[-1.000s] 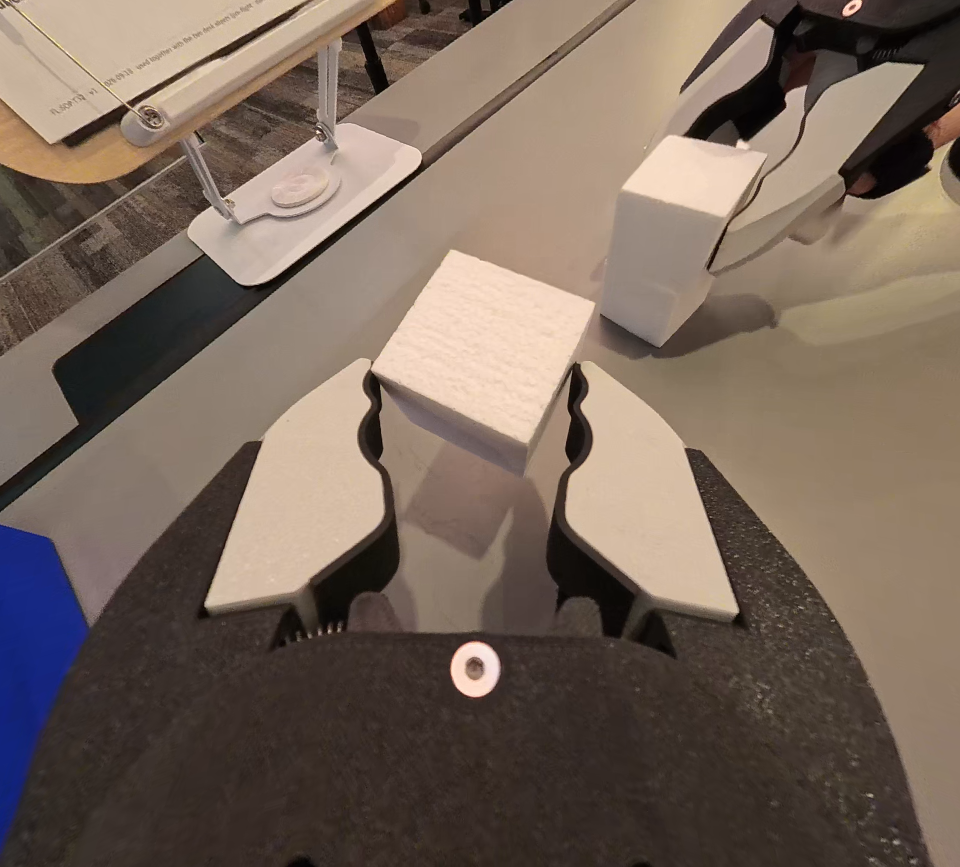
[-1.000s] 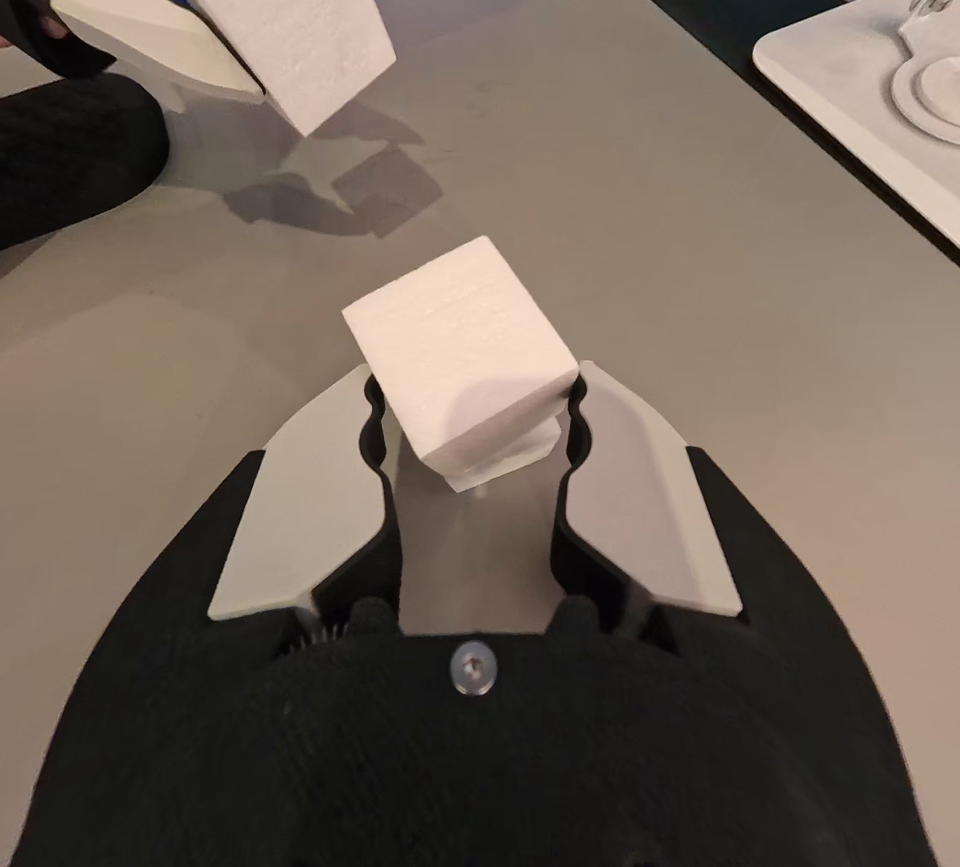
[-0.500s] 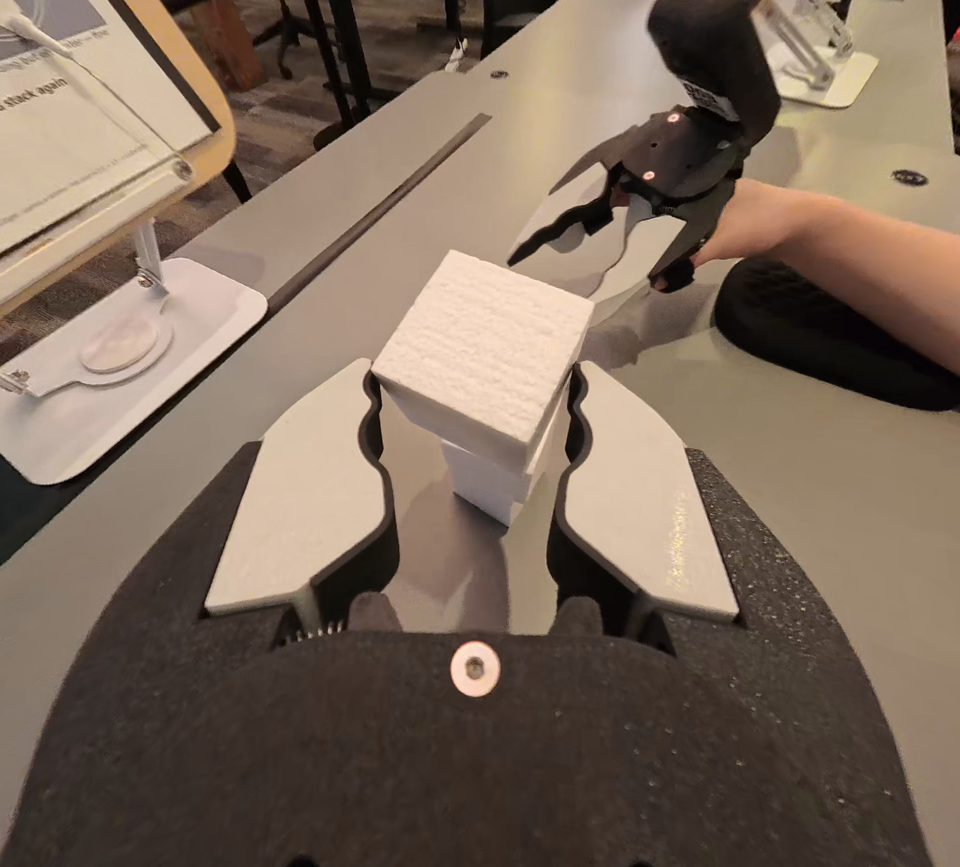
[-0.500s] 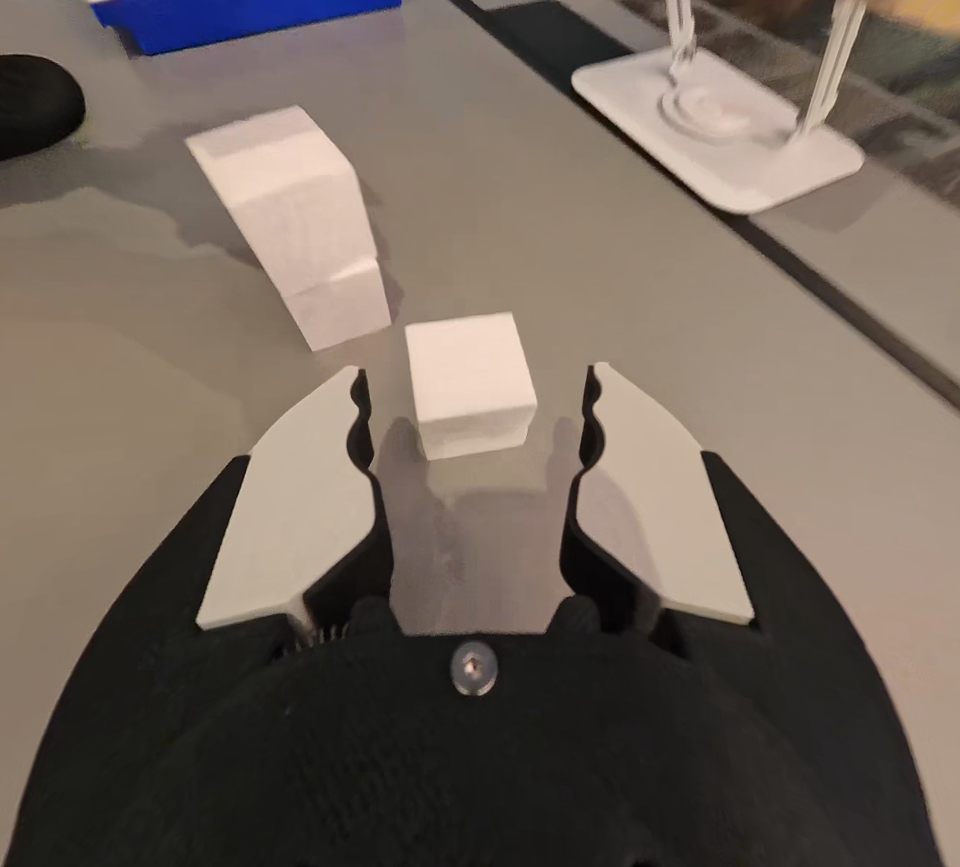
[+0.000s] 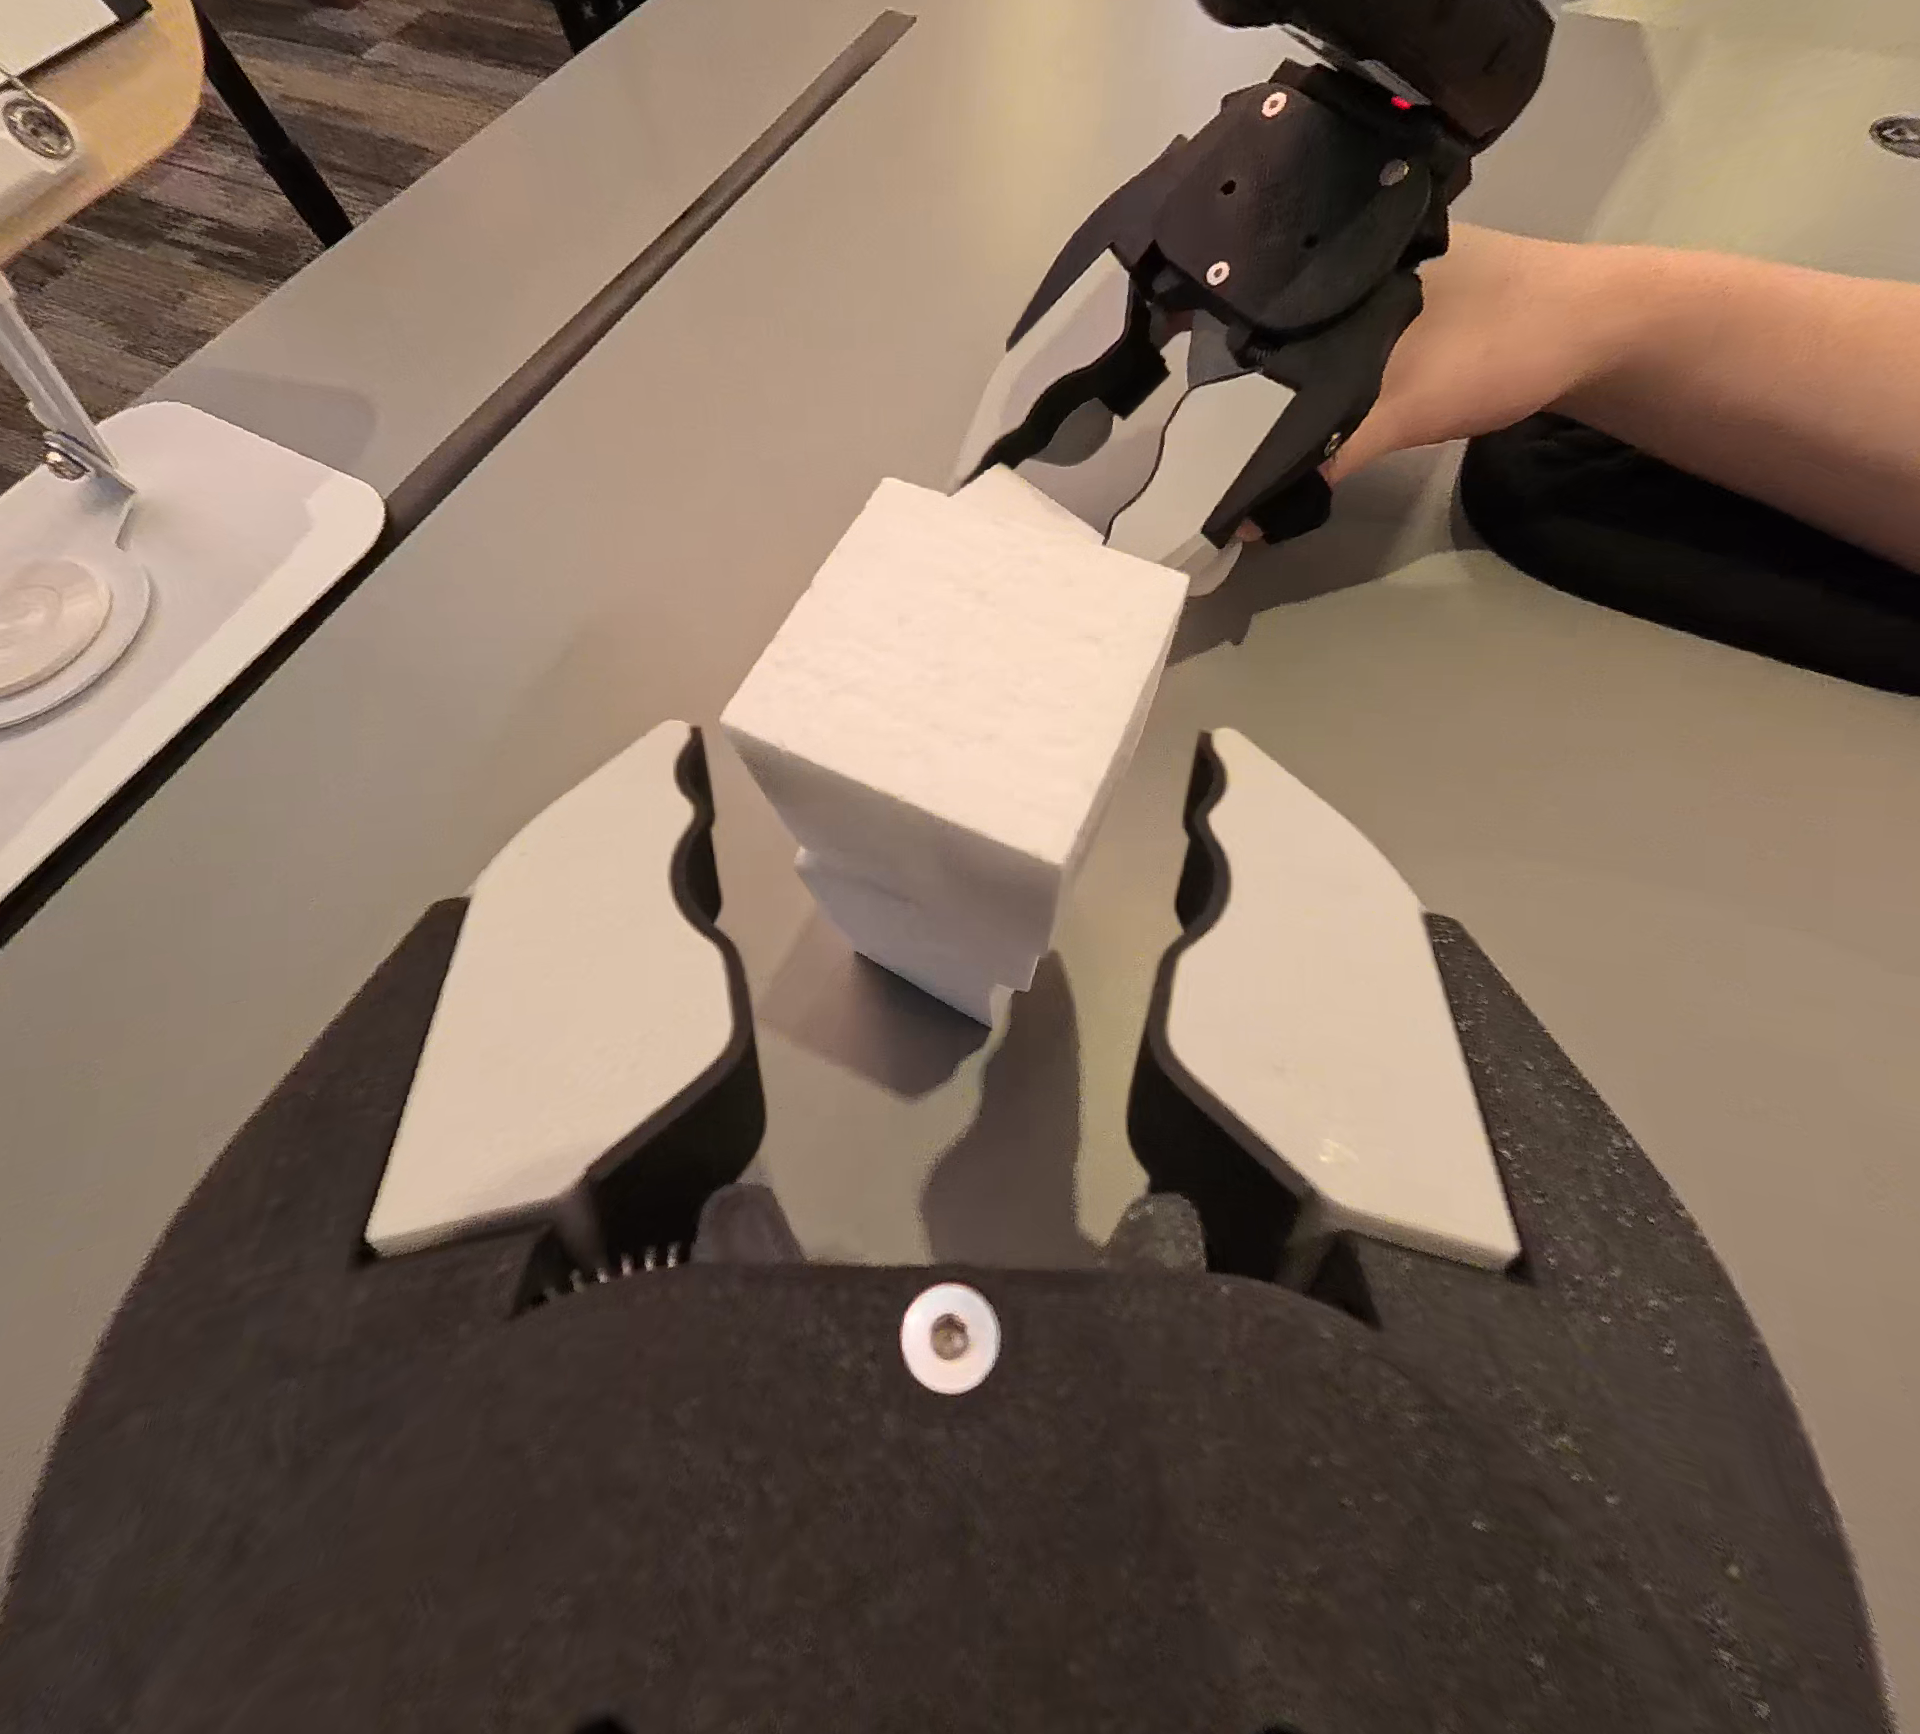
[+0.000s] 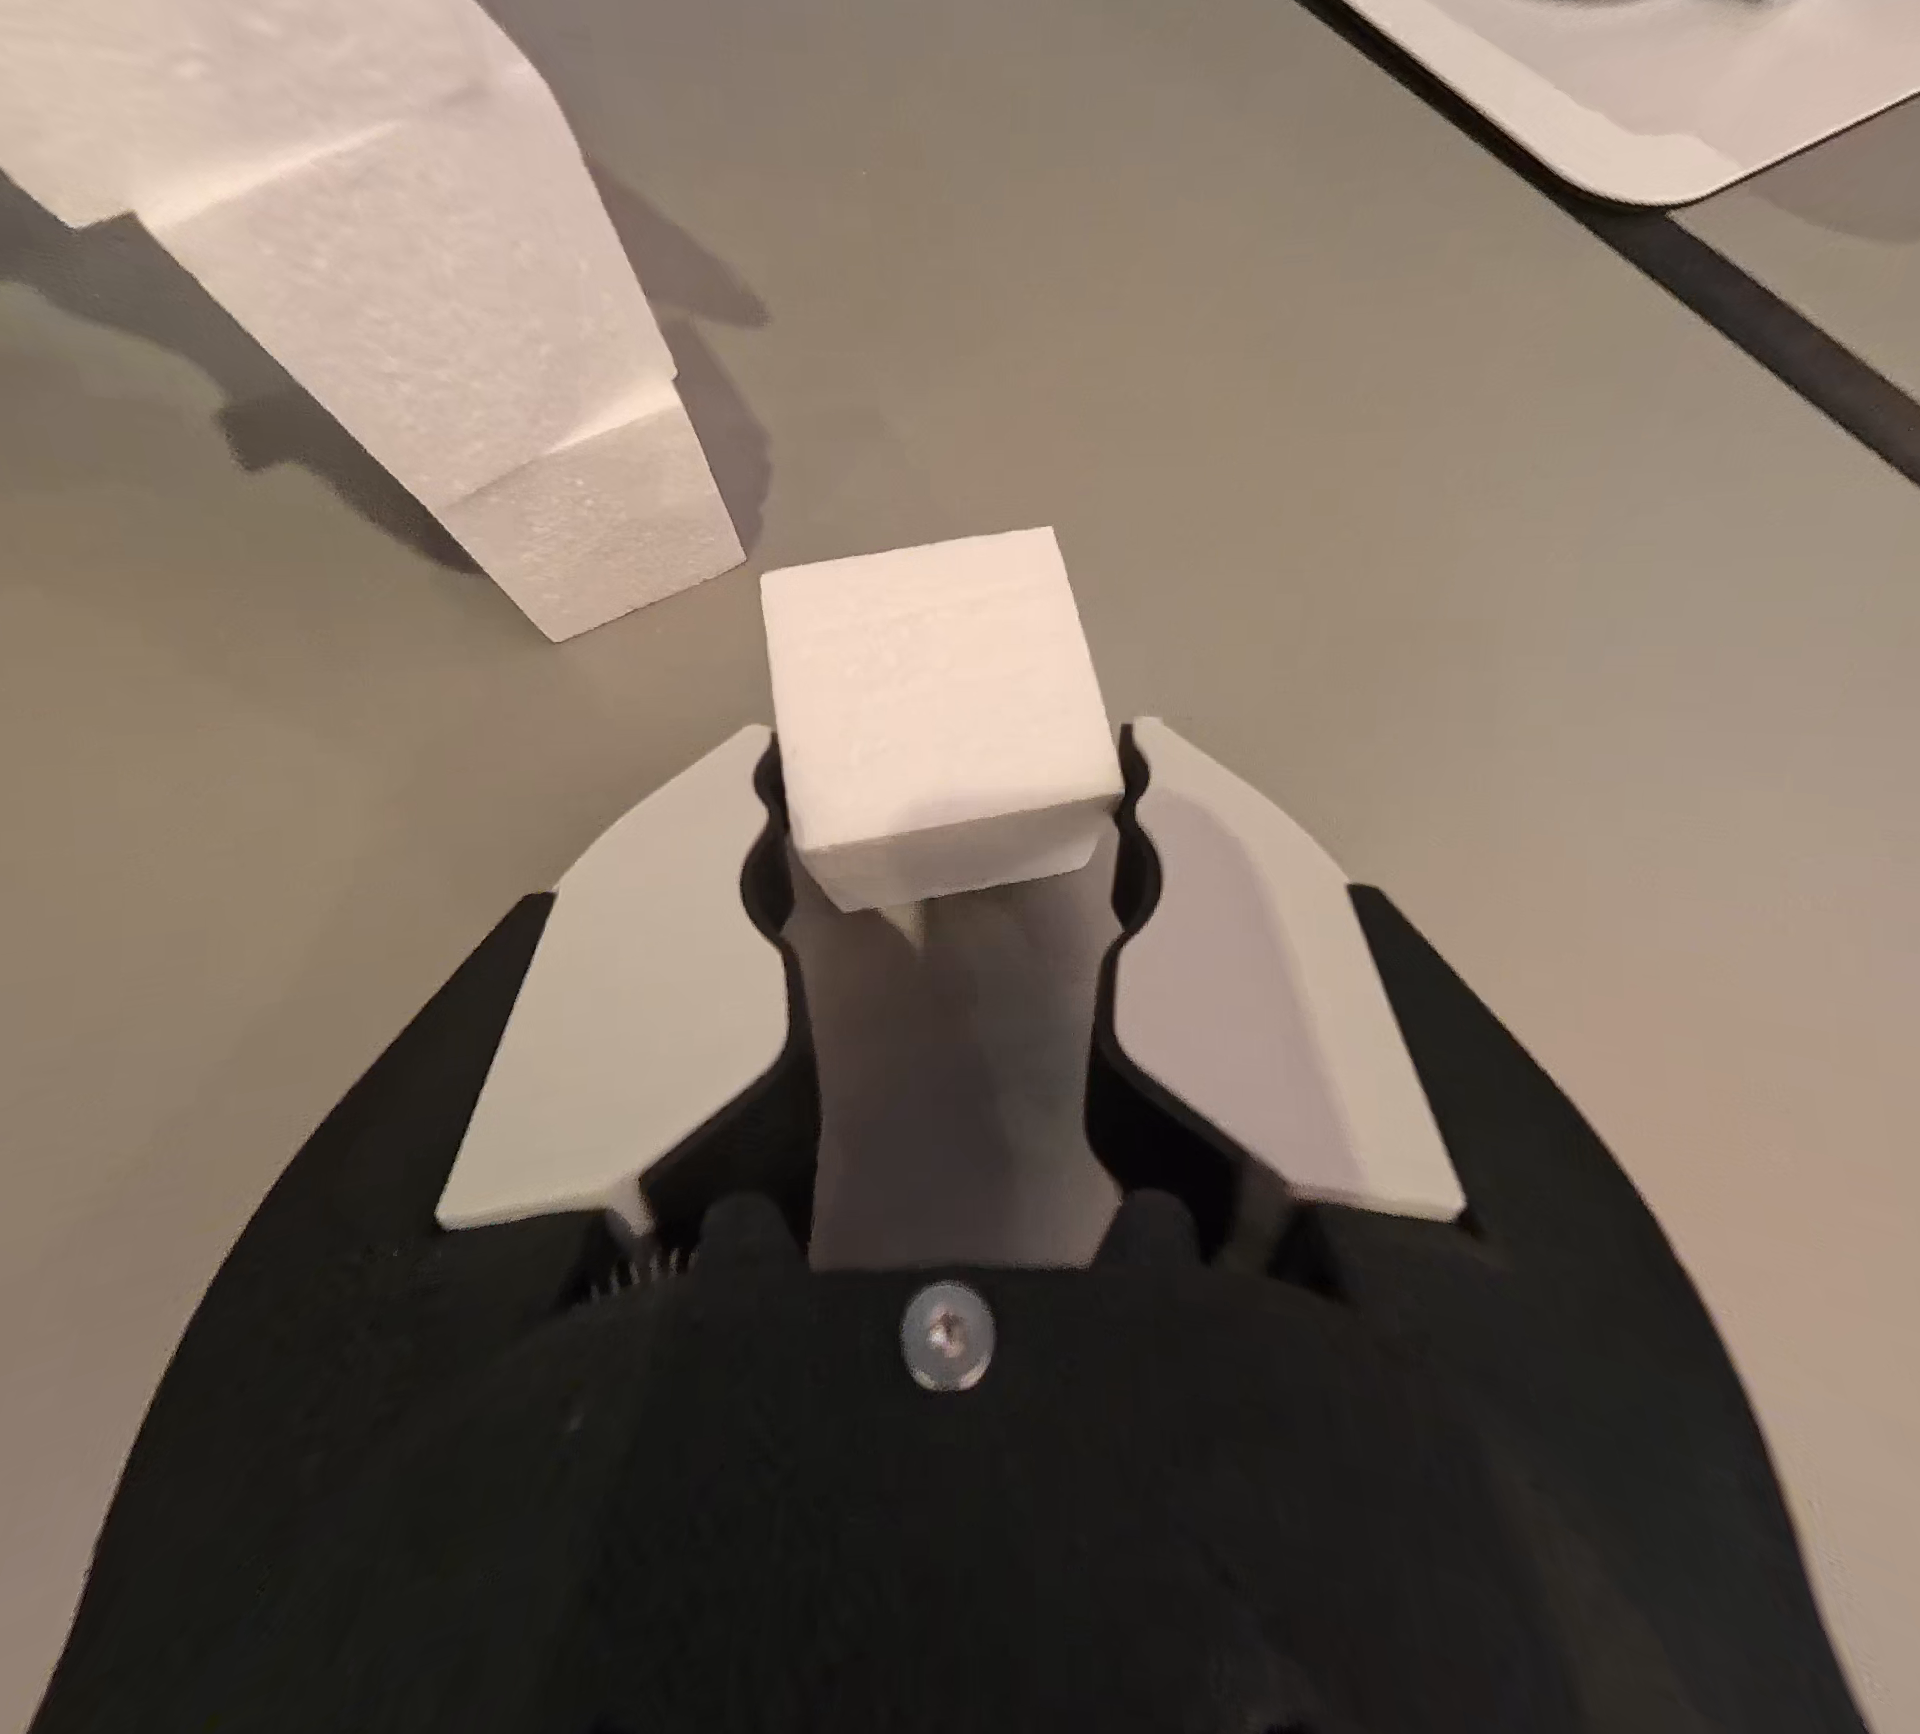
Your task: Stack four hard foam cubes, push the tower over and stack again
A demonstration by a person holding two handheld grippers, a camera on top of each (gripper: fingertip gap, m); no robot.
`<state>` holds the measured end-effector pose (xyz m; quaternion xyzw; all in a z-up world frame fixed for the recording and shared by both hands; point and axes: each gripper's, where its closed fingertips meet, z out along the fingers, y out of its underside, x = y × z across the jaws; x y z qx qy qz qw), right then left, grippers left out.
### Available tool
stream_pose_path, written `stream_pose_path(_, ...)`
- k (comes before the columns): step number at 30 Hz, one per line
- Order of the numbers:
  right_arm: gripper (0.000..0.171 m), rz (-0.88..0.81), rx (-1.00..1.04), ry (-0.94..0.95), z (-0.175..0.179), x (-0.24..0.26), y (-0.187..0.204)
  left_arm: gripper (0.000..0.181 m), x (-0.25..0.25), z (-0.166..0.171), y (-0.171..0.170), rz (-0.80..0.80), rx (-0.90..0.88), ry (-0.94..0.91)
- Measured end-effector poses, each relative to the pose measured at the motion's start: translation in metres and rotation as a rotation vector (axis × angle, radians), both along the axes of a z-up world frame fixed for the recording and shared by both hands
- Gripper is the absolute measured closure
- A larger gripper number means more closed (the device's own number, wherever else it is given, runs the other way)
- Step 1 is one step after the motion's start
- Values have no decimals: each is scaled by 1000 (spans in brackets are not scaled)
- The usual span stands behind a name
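— Look, our left gripper (image 5: 945, 739) lets go now. A moment ago its fingers pinched the top cube. Now they are wide apart, and there is a gap on each side.

— So the cube stays up by itself?

— Yes. In the left wrist view we see the tower (image 5: 935, 697) between our open fingers. It has three cubes, one on top of another. They do not line up well. The top one sticks out a bit over the ones under it.

— And our right gripper (image 6: 948, 734)?

— It changes too. A moment ago its fingers were wide, with the fourth cube (image 6: 925, 687) sitting between them. Now they have closed in on both sides of that cube, and it looks like they touch it. We think we have it.

— Is it off the table (image 6: 1351, 541) yet?

— We cannot tell. It looks very low.

— Where is the tower from there?

— In the right wrist view it stands at ten o'clock, just beside the cube we hold. A white stand base (image 6: 1558, 22) lies far off at one o'clock.

— So what does this mean?

— Three cubes are up and one is left. Next we think we lift the last cube and set it on top. We must pull the left gripper back slowly. A bump could tip the crooked tower too soon.
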<state>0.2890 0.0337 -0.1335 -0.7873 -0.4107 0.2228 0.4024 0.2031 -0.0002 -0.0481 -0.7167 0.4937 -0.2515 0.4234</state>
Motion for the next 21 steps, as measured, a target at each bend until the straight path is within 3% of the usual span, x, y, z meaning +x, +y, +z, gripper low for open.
stream_pose_path(5,111,-25,33,62,27,5,2,89,-14,24,-8,10,29,-83)
stream_pose_path(9,111,-7,136,170,105,-2,-1,90,-62,28,-3,139,66,-72)
stream_pose_path(14,111,180,137,267,194,-48,-27,87,-103,-7,-5,211,-1,-52)
stream_pose_path(17,111,264,89,231,206,-78,-37,87,-121,-29,2,288,-34,-1)
stream_pose_path(21,111,292,65,91,181,-98,-40,88,-121,-41,2,305,-67,21)
